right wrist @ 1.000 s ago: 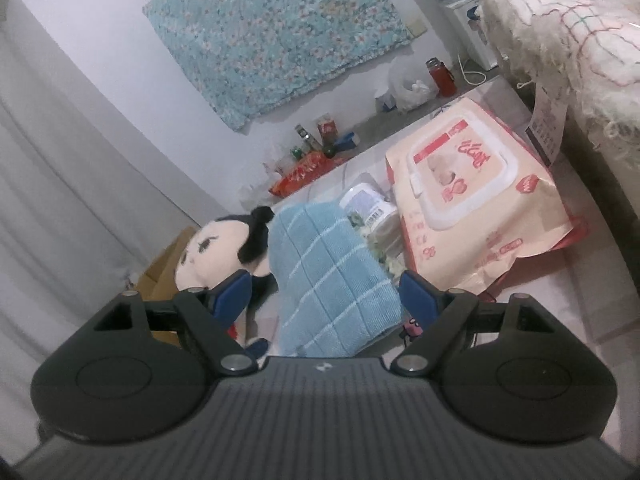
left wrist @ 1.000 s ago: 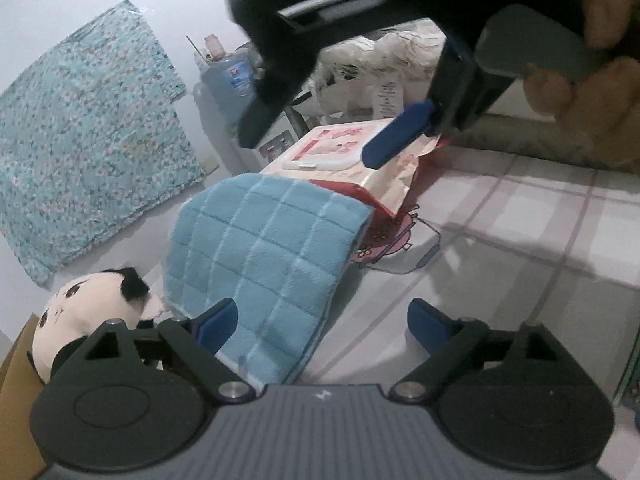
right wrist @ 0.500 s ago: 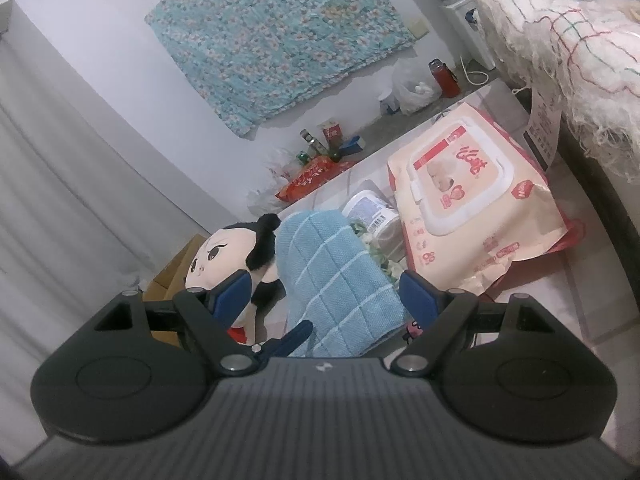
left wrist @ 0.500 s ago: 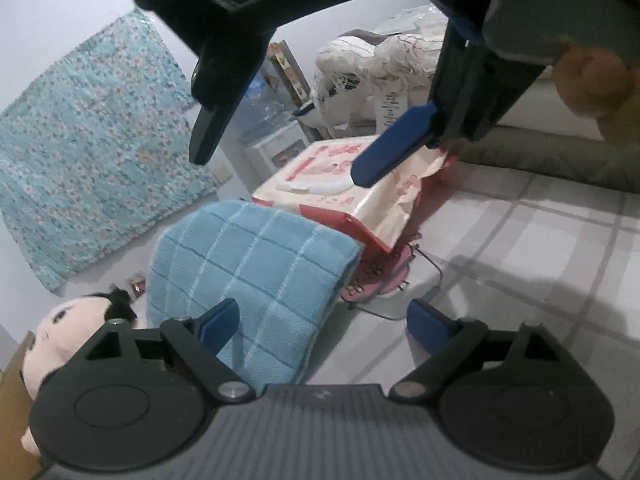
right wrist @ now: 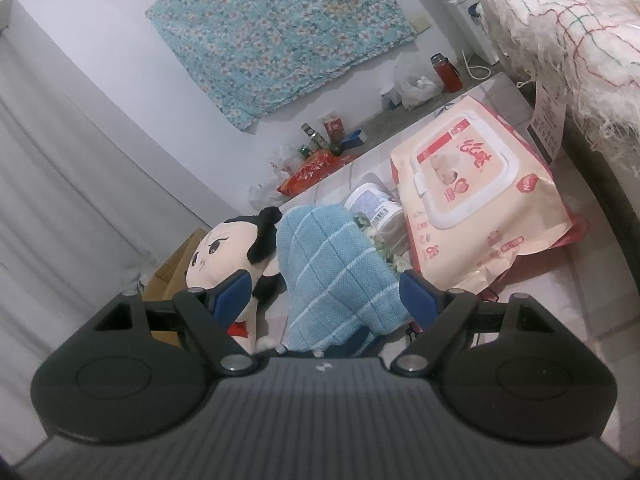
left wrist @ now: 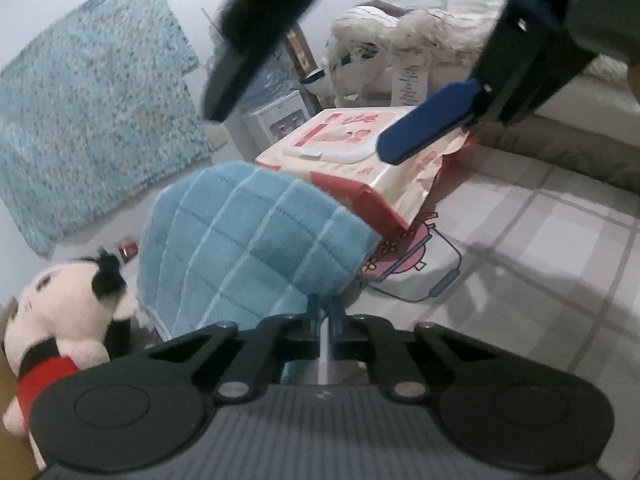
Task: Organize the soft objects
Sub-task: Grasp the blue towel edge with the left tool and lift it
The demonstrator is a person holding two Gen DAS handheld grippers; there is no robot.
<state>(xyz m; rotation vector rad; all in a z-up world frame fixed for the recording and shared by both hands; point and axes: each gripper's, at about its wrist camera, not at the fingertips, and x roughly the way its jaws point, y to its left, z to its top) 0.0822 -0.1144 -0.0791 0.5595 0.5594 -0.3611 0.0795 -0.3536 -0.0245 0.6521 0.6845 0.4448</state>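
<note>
Blue towel (left wrist: 256, 240) lies on the bed between the doll (left wrist: 60, 320) and the wipes pack (left wrist: 360, 160); your left gripper (left wrist: 325, 312) has just snapped closed at its near edge, though a pinch is unclear. From the right wrist, your right gripper (right wrist: 326, 292) stands wide, straddling the towel (right wrist: 336, 272), pads clear.

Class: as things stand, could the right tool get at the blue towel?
Probably yes. The right tool stands open, the blue towel lies straight ahead between its fingers, and nothing blocks the way.
</note>
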